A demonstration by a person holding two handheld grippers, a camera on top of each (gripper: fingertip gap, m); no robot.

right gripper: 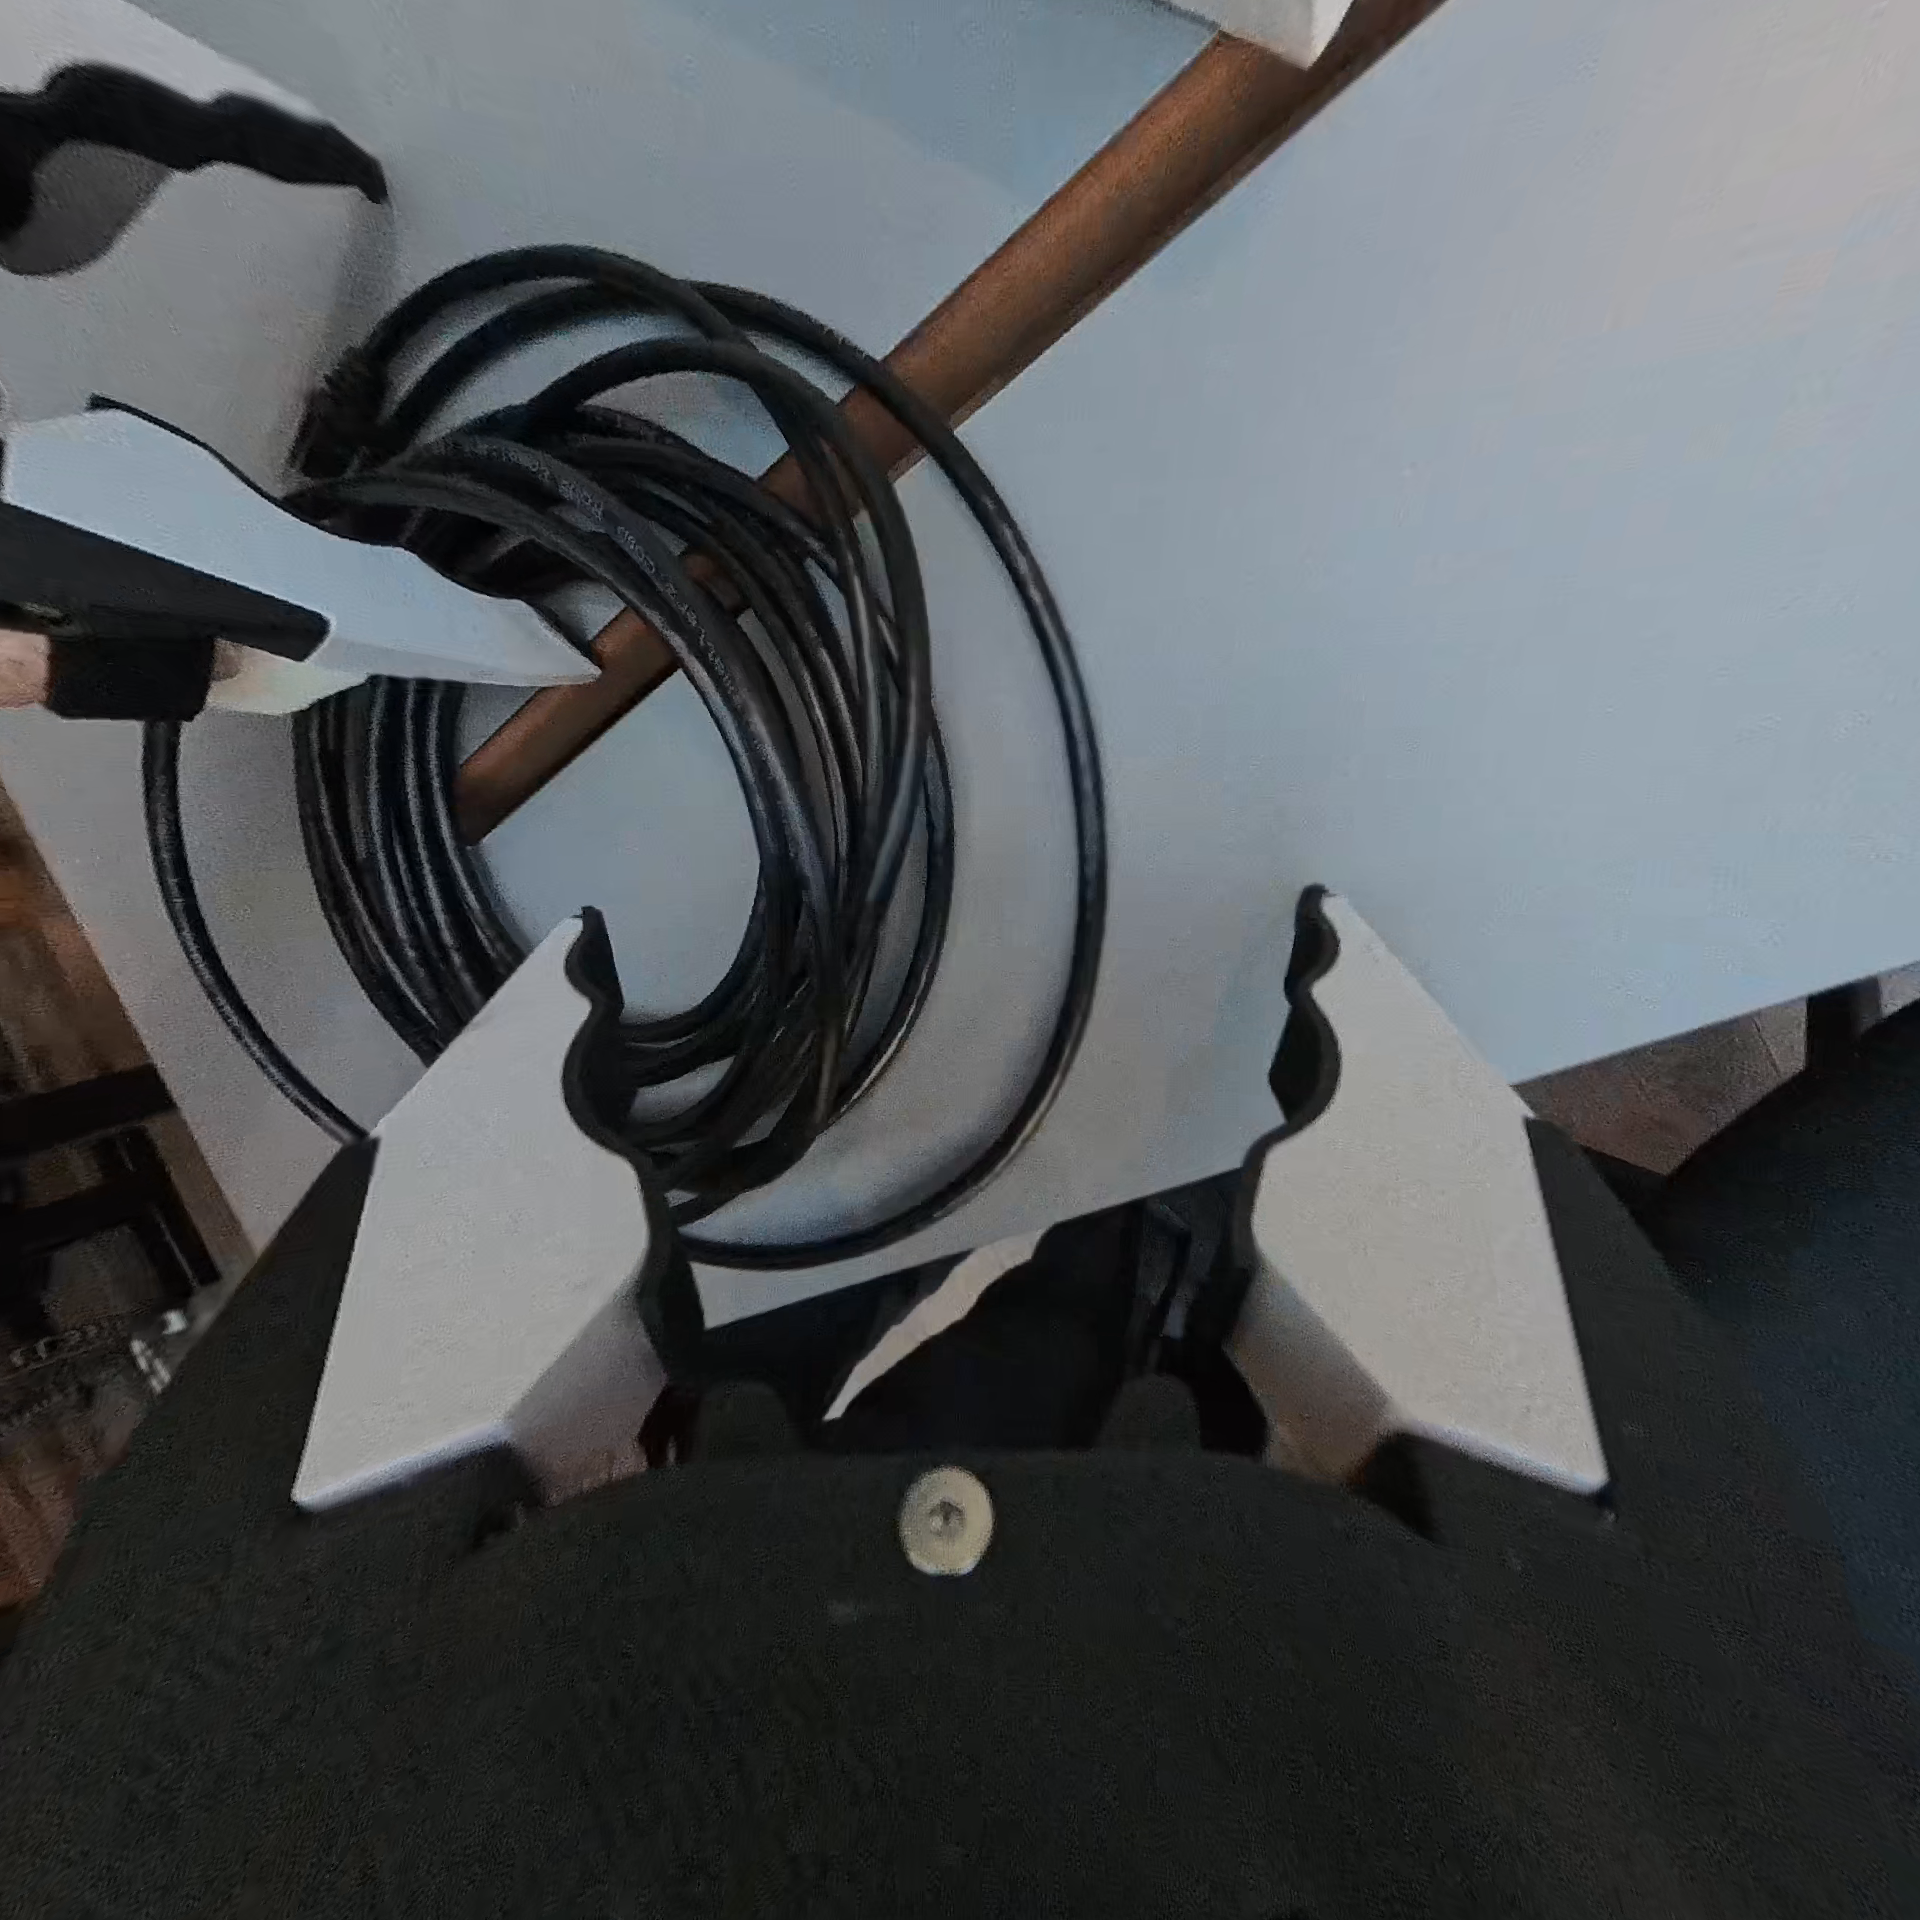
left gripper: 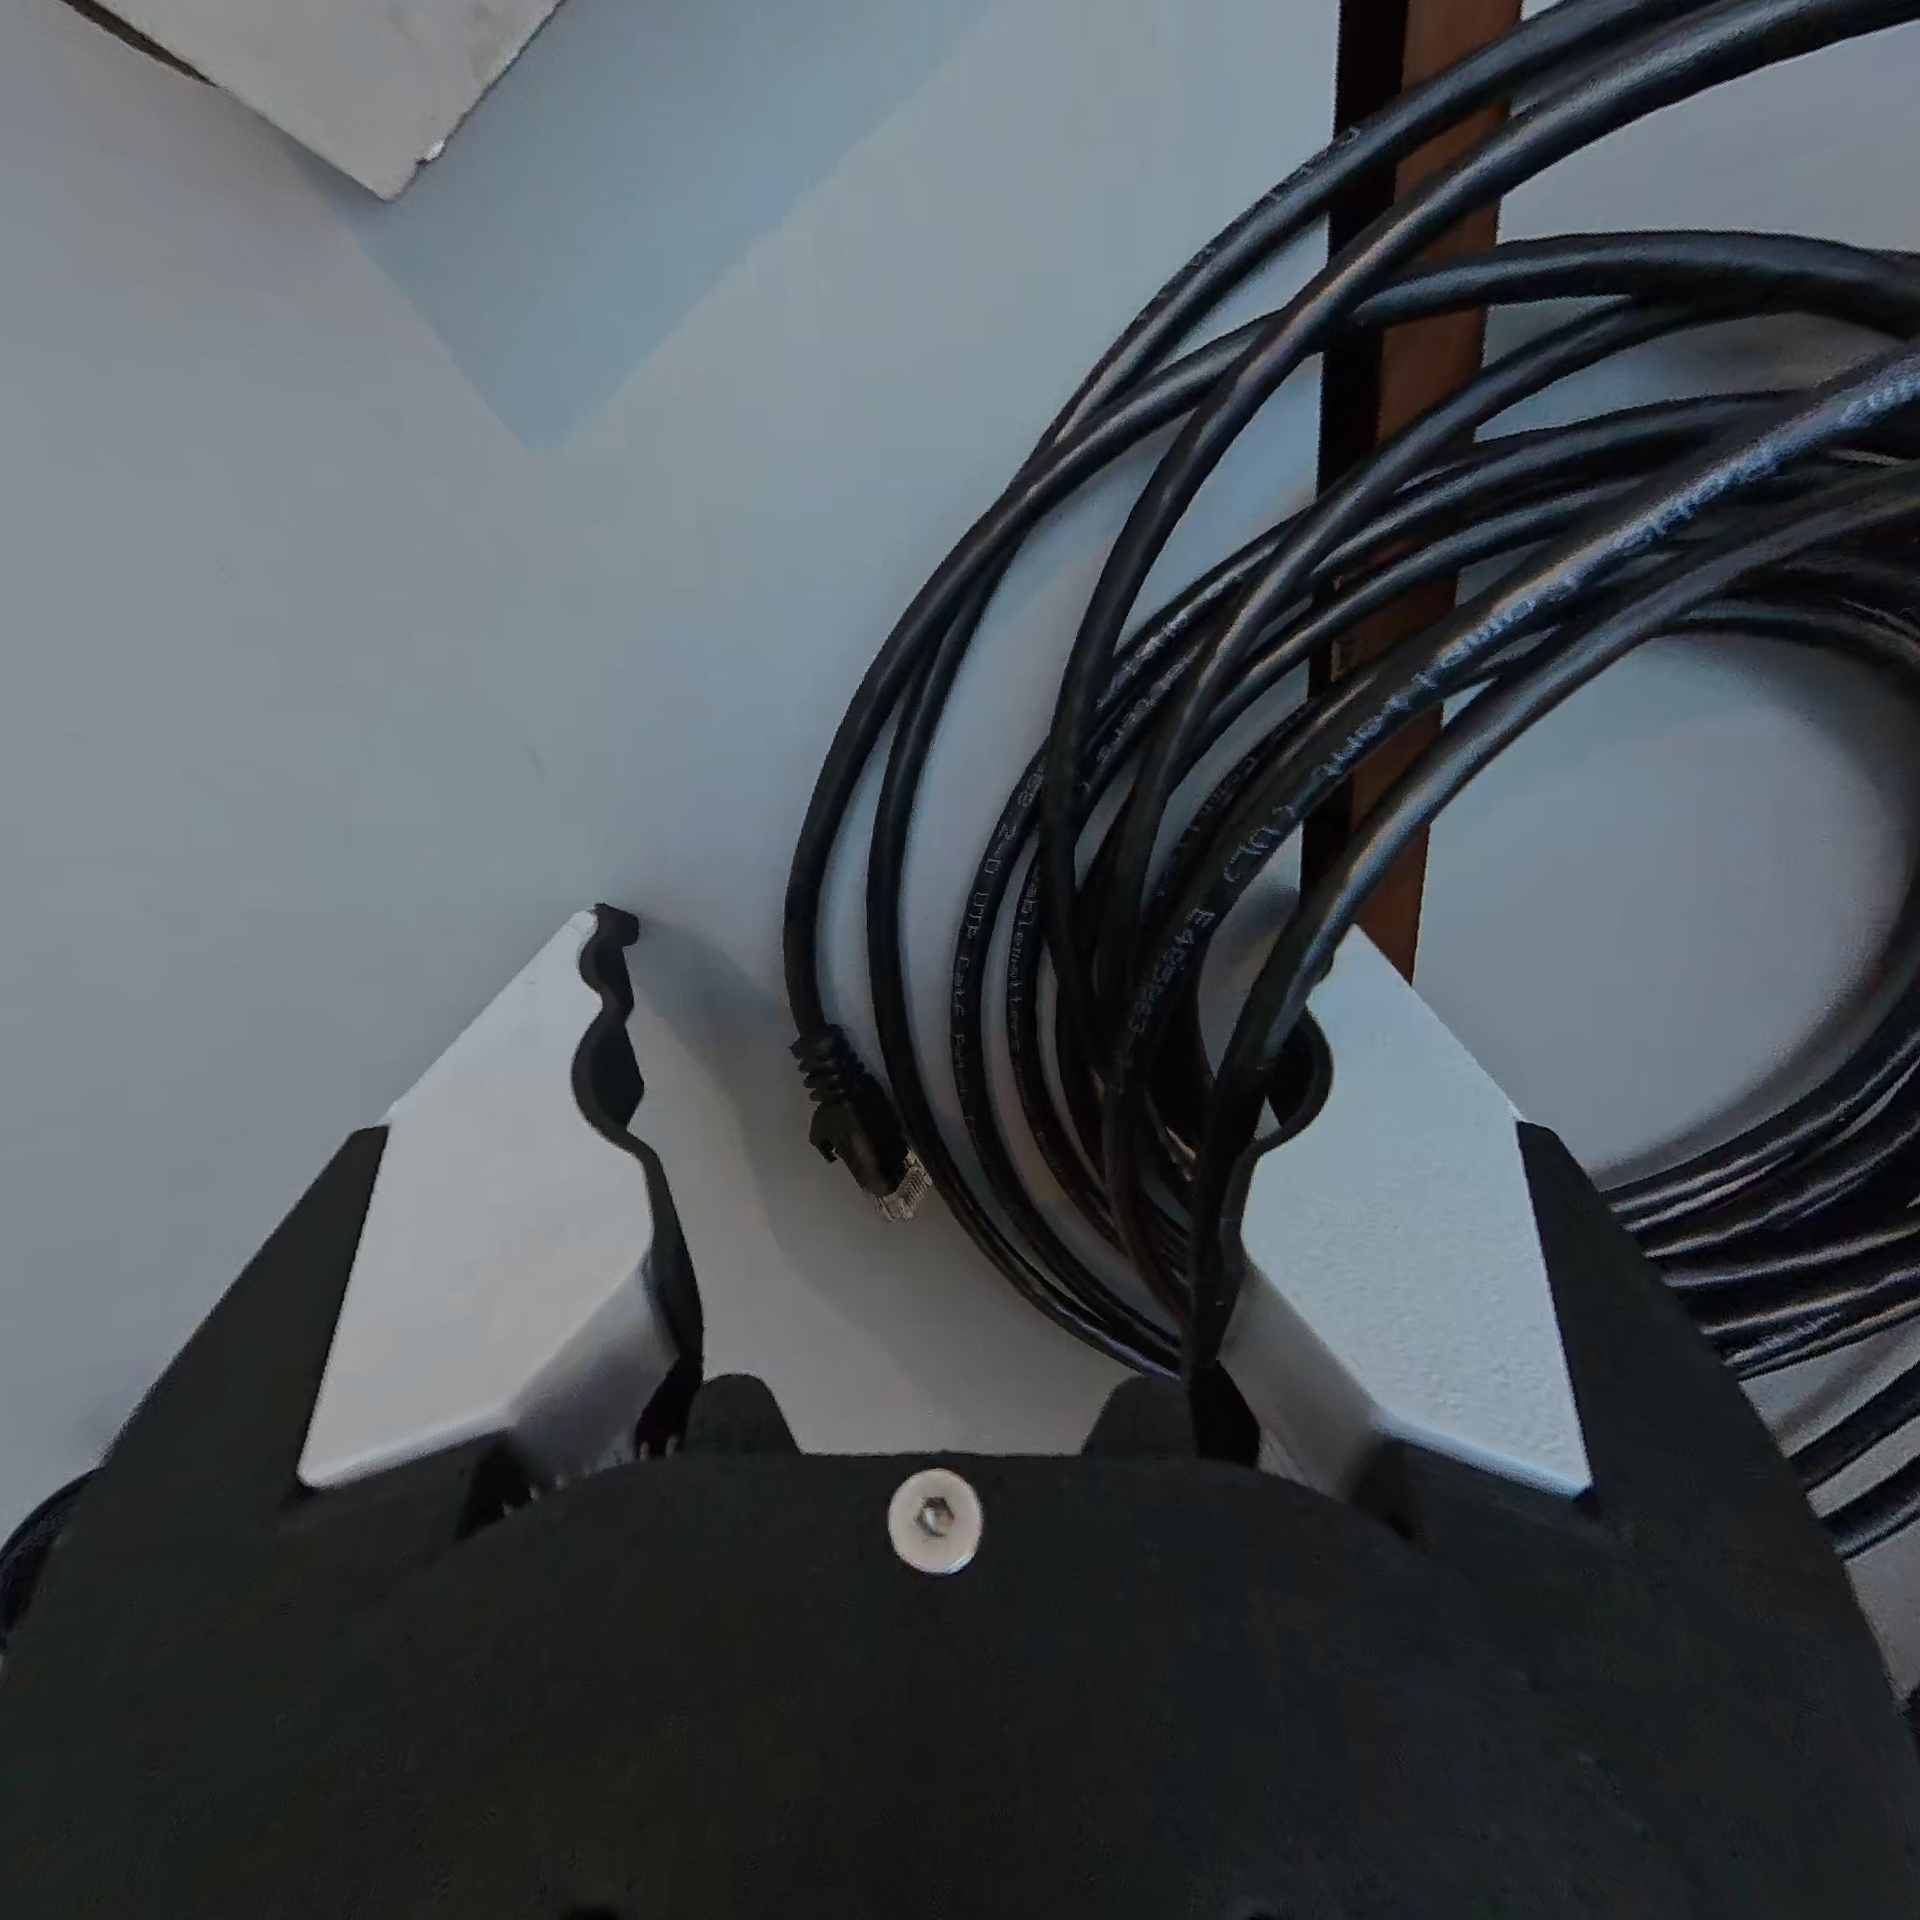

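Observation:
A coil of black network cable (left gripper: 1242,862) lies on a white table (left gripper: 416,623), across a brown strip (left gripper: 1403,520) that runs between two white tops. Its plug end (left gripper: 868,1143) rests on the table between my left gripper's fingers. My left gripper (left gripper: 966,935) is open, and several strands of the coil pass between its jaws, pressed against the right finger. In the right wrist view the coil (right gripper: 831,644) stands partly lifted, with the left gripper (right gripper: 483,431) around its far left side. My right gripper (right gripper: 951,904) is open and empty, its left finger (right gripper: 499,1195) beside the coil's near edge.
A white flat object (left gripper: 364,73) lies at the table's far left corner. The table's edge (right gripper: 1662,1018) runs close to my right gripper, with wooden floor (right gripper: 62,1039) and dark furniture below. The brown strip (right gripper: 1039,260) crosses the white table (right gripper: 1455,520) diagonally.

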